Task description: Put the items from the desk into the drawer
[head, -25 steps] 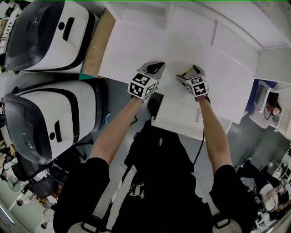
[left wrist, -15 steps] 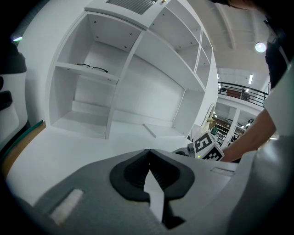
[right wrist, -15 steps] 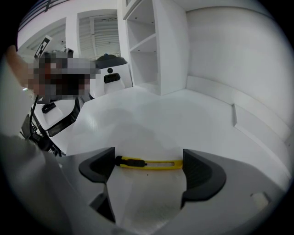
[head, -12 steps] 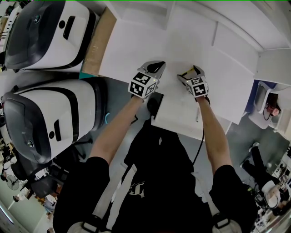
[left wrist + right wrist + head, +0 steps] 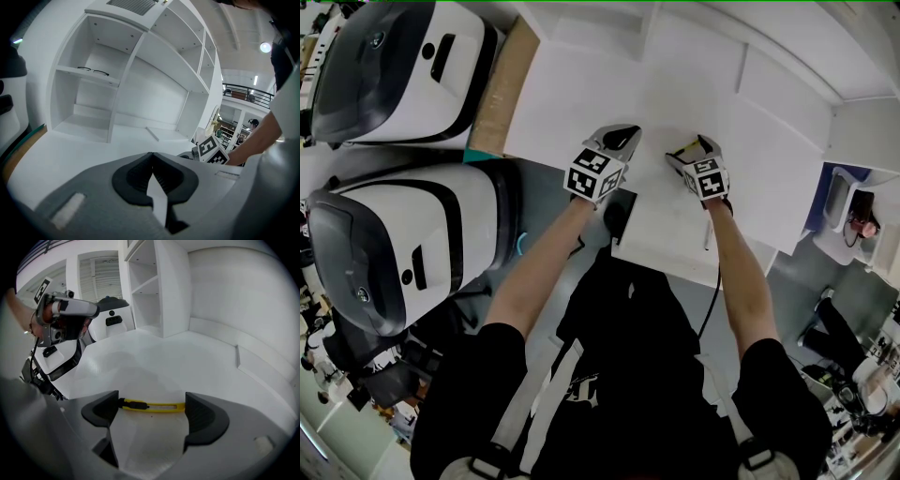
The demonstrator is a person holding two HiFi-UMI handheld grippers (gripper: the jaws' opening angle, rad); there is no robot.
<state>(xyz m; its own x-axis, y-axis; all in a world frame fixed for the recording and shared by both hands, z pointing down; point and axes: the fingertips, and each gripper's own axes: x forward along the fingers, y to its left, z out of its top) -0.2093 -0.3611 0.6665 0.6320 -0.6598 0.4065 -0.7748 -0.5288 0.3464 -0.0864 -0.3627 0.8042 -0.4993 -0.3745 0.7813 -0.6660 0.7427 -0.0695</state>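
- The room is a large hall: a railed upper gallery (image 5: 246,91) and a round ceiling lamp (image 5: 266,47) show past the furniture, over a grey floor (image 5: 539,202).
- A bare white desk (image 5: 581,103) carries a white shelf unit (image 5: 140,61) of open compartments along its back.
- Two big white-and-black machines (image 5: 403,234) stand just left of the desk, one behind the other; the round badge on each is too small to read.
- A person in black clothing (image 5: 628,375) stands at the desk's near edge, forearms bare.
- The left gripper (image 5: 151,161) hovers over the desk with its jaws pressed together on nothing.
- The right gripper (image 5: 152,410) is tilted down at the desk, its jaws wide and just now narrowing.
- A yellow cutter (image 5: 154,406) lies flat on the desk crosswise between those pads; its ends reach both, but pressure cannot be judged.
- Spectacles (image 5: 93,71) rest on an upper left shelf.
- Marker cubes (image 5: 594,175) bear only black-and-white square patterns.
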